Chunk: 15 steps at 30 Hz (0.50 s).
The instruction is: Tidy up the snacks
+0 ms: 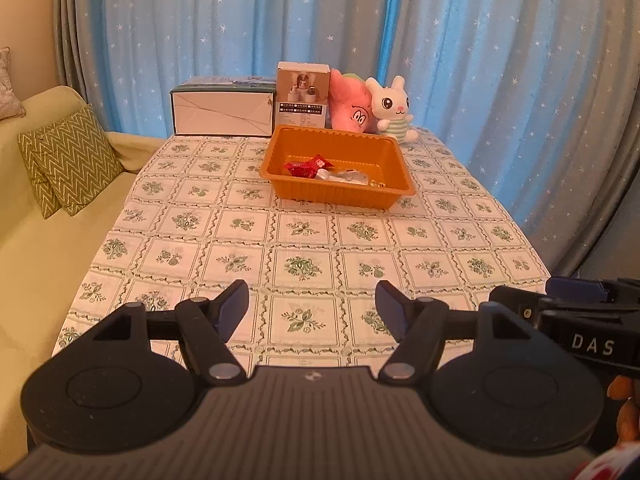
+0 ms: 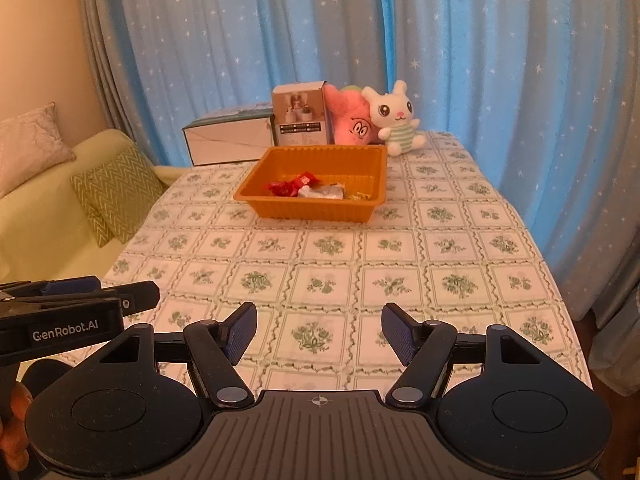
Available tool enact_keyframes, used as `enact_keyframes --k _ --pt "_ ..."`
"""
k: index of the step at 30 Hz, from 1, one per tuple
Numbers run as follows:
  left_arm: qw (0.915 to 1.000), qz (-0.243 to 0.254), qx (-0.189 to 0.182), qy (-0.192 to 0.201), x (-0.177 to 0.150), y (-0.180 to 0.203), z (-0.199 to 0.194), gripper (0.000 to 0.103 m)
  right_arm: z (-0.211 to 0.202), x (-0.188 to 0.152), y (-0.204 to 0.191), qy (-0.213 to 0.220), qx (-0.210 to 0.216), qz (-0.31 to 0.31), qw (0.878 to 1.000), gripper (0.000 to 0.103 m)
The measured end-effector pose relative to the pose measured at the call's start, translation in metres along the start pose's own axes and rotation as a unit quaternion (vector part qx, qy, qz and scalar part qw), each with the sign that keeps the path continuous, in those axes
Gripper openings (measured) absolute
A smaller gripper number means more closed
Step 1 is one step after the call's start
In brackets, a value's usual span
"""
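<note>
An orange plastic tray [image 1: 394,162] [image 2: 372,210] sits toward the far end of the table. Inside it lie red-wrapped snacks [image 1: 308,166] [image 2: 290,186], a silver wrapper [image 1: 344,178] [image 2: 322,192] and a small yellowish piece [image 2: 358,197]. My left gripper [image 1: 312,306] hovers over the near end of the table, open, with nothing between its fingers. My right gripper [image 2: 319,330] hangs beside it, also open and empty. Each gripper shows at the edge of the other's view.
The table has a green floral checked cloth [image 1: 304,240]. Behind the tray stand a long white box [image 1: 222,110], a small upright carton [image 1: 302,98], a pink plush [image 1: 350,108] and a white rabbit plush [image 1: 394,110]. A pale sofa with a zigzag cushion [image 1: 68,160] is at left; blue starred curtains hang behind.
</note>
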State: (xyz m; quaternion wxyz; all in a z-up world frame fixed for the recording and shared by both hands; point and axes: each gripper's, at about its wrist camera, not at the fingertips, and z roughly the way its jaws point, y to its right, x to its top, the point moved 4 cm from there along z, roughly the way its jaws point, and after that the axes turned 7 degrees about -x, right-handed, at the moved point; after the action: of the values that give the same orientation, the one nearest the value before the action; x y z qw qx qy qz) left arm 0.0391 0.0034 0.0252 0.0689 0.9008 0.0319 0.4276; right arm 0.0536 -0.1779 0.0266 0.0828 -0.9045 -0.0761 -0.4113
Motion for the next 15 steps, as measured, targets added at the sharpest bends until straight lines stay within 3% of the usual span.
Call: enact_keyframes --k 15 --pt "0.9999 0.007 -0.007 0.003 -0.007 0.011 -0.020 0.068 -0.027 -0.004 0.004 0.010 -0.013 0.008 1.000 0.069"
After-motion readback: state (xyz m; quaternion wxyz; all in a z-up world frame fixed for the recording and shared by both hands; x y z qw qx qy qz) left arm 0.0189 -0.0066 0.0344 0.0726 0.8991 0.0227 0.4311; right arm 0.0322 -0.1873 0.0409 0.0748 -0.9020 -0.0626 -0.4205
